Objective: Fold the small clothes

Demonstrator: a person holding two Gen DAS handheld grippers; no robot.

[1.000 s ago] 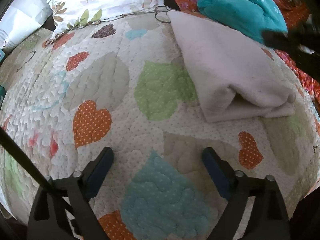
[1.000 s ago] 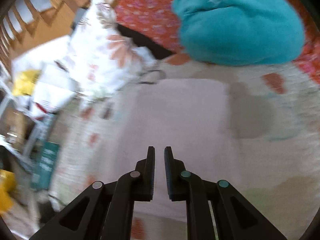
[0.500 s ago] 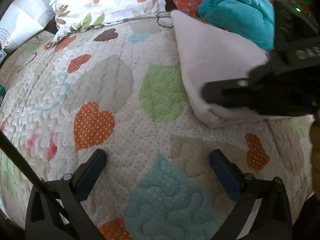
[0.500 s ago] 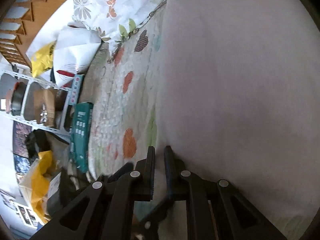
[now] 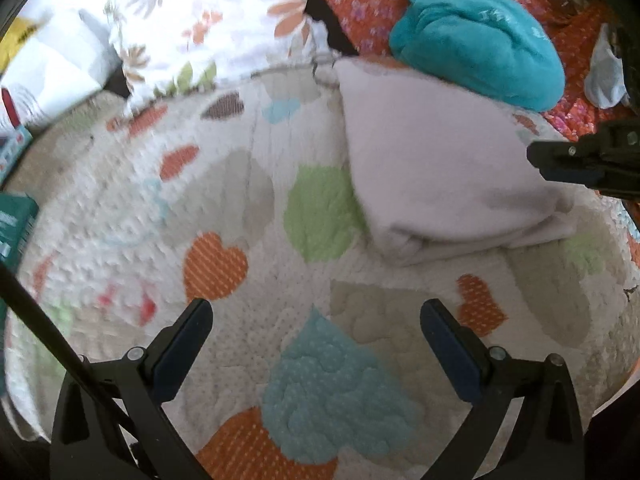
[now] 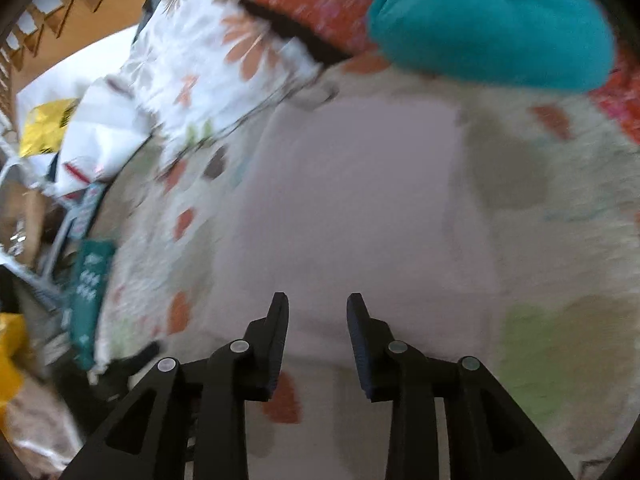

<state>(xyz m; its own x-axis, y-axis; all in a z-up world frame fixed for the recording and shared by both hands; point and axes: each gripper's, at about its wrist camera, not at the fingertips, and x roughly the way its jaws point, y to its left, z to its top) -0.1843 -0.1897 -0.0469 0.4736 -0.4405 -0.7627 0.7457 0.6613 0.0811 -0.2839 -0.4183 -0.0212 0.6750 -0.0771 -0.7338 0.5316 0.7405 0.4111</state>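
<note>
Left hand-held gripper (image 5: 316, 326) spread wide, empty | right hand-held gripper (image 6: 318, 312) just opening, nothing gripped | folded pale cloth (image 5: 440, 160) at 1 o'clock on quilt (image 5: 224, 184)

**Folded garment, pale pink**

One pale pink garment (image 5: 444, 160), soft and fleecy, folded into a flat rectangle with layered edges showing at its near end. Lies on a heart-patterned quilt (image 5: 240, 208), just beside a teal garment (image 5: 476, 44), bunched.
</note>
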